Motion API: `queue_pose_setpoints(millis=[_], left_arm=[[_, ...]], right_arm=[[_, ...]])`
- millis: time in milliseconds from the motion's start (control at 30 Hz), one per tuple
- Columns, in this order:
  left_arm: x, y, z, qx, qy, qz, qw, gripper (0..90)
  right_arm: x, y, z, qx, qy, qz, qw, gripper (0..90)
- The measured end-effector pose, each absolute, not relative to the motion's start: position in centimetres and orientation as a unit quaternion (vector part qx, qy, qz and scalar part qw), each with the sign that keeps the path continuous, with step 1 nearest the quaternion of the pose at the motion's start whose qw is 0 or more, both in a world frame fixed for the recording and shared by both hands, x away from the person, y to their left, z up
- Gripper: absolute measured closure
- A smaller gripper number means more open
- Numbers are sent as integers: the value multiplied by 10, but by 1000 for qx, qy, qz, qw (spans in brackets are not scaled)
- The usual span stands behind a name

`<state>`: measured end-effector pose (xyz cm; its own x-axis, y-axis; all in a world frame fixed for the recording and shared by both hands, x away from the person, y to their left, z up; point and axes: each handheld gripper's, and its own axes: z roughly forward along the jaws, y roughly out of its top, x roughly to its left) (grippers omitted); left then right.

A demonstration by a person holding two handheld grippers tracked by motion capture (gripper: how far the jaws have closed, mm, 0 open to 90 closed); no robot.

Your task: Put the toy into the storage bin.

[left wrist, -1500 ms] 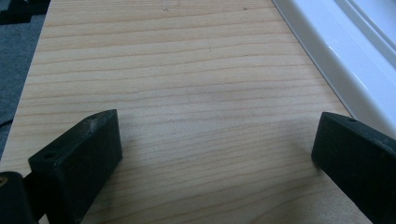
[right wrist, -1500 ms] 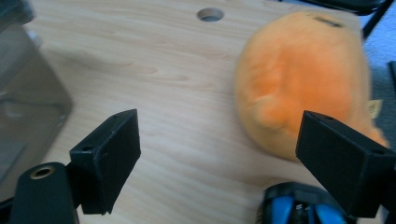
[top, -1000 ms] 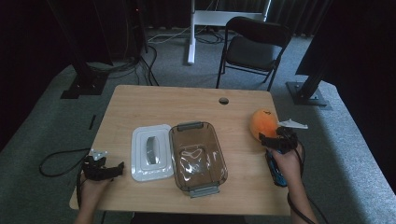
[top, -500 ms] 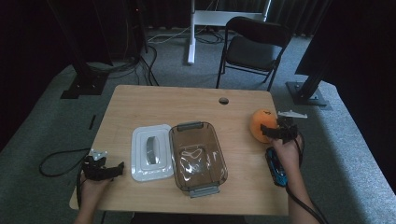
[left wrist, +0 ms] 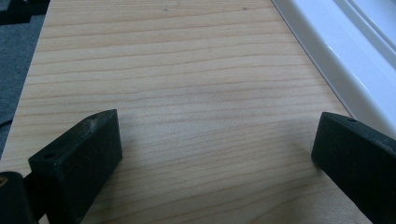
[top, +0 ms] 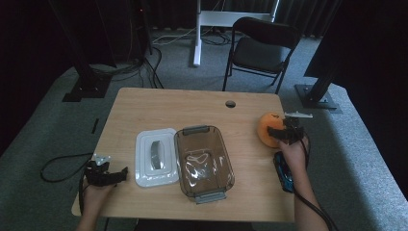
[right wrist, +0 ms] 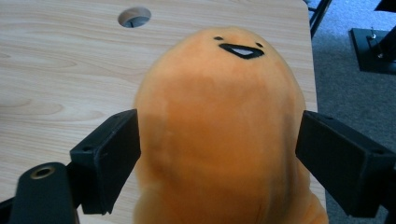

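Our right gripper (right wrist: pixel 219 154) has its jaws spread wide around an orange plush toy (right wrist: pixel 219 135), one on each side, at the right edge of the worktop (top: pixel 202 108). Our left gripper (left wrist: pixel 215 154) rests wide open over bare wood, just beside a white lid (top: pixel 155 156) and a clear container (top: pixel 204 161).

A wooden table (top: pixel 192 108) stands on grey carpet (top: pixel 43 130), with a black folding chair (top: pixel 260 48) just beyond its far edge, a white desk leg (top: pixel 197 31) further back, and dark curtains behind.
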<state>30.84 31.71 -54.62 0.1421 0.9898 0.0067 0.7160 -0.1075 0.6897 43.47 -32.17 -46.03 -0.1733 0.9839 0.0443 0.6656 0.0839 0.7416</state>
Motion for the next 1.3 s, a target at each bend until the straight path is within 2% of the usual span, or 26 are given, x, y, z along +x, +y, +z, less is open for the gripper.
queue_pose_setpoints(millis=[533, 933, 1000, 1167, 1200, 1300], left_arm=[[308, 317, -546, 702, 607, 246, 278, 21], [308, 317, -546, 702, 607, 246, 278, 21], [308, 317, -546, 702, 607, 246, 278, 21], [308, 317, -546, 702, 607, 246, 278, 21], [308, 317, -546, 702, 607, 246, 278, 21], [308, 317, -546, 702, 607, 246, 278, 21]], right_arm=[[448, -319, -477, 601, 697, 317, 228, 139], [444, -316, -488, 583, 710, 315, 238, 147], [442, -314, -490, 578, 712, 318, 240, 169], [438, -315, -486, 580, 712, 316, 238, 351], [438, -315, -486, 580, 712, 316, 238, 351], [437, -316, -482, 578, 717, 312, 232, 463]])
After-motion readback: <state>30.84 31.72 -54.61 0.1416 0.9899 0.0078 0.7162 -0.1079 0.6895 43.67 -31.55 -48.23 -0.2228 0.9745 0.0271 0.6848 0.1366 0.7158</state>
